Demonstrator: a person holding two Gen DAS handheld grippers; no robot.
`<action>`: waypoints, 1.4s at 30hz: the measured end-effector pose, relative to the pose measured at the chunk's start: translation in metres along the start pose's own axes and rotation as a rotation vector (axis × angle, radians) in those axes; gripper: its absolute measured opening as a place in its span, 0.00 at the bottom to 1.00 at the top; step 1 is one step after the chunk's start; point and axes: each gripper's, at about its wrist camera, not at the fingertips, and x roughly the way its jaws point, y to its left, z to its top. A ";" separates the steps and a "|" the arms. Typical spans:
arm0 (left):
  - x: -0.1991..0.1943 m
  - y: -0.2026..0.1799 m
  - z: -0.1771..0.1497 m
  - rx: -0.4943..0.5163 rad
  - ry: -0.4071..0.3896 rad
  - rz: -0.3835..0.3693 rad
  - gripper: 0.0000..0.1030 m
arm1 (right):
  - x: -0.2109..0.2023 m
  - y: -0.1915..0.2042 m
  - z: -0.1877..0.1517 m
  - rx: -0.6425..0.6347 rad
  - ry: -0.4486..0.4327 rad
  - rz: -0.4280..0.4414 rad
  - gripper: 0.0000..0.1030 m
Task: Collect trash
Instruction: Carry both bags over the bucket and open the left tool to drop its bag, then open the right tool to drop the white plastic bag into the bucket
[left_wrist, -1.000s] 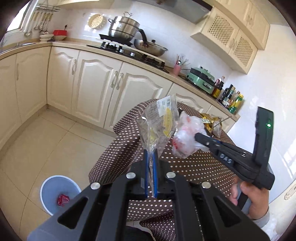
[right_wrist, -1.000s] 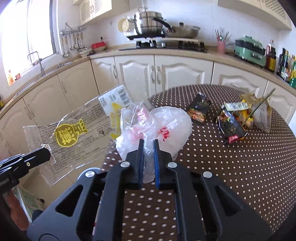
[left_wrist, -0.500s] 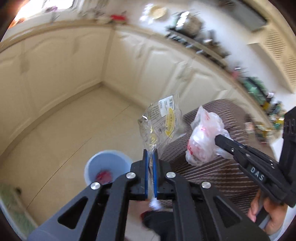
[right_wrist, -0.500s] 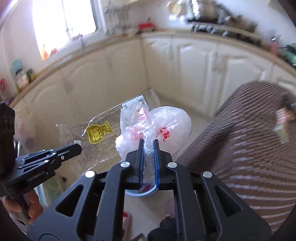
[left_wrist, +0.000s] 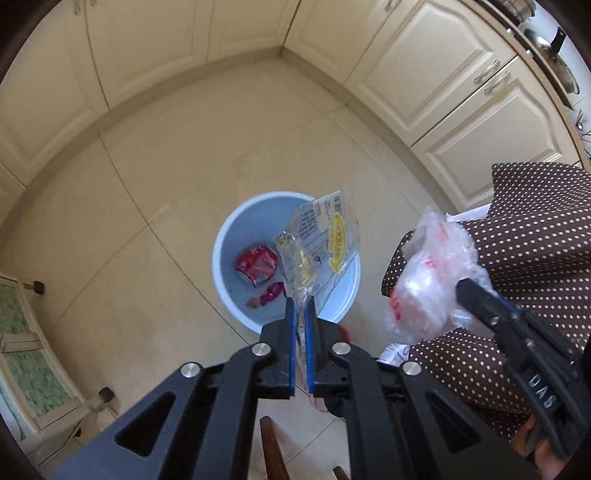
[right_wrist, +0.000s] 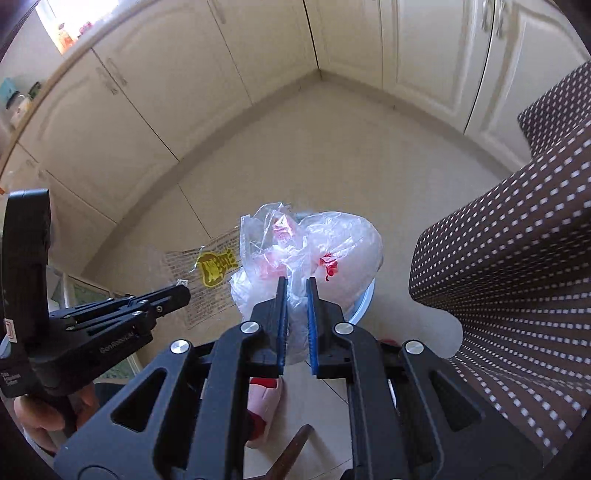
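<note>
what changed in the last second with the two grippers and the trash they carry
Both grippers swung off the dotted tablecloth and tipped down toward the floor. The left gripper now holds its clear printed wrapper over the blue bin; the right gripper carries the crumpled plastic bag beside it. Both grips stayed shut, nothing dropped yet.

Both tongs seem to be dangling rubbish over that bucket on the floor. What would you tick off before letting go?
1. Left gripper shut on the clear yellow-printed wrapper: ok.
2. Right gripper shut on the crumpled white plastic bag: ok.
3. Wrapper over the round light-blue bin: ok.
4. Bag over the bin: not ok in the left view, where it hangs beside the dotted brown tablecloth.
5. Room in the bin: ok.
</note>
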 end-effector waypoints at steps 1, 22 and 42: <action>0.005 -0.002 0.003 -0.003 0.003 -0.002 0.04 | 0.006 -0.001 -0.001 0.005 0.010 -0.001 0.09; 0.030 0.032 0.000 -0.111 0.011 -0.048 0.52 | 0.075 0.002 0.002 0.015 0.094 -0.008 0.10; 0.001 0.044 -0.004 -0.143 -0.059 -0.038 0.58 | 0.053 0.025 0.021 0.016 -0.039 -0.046 0.31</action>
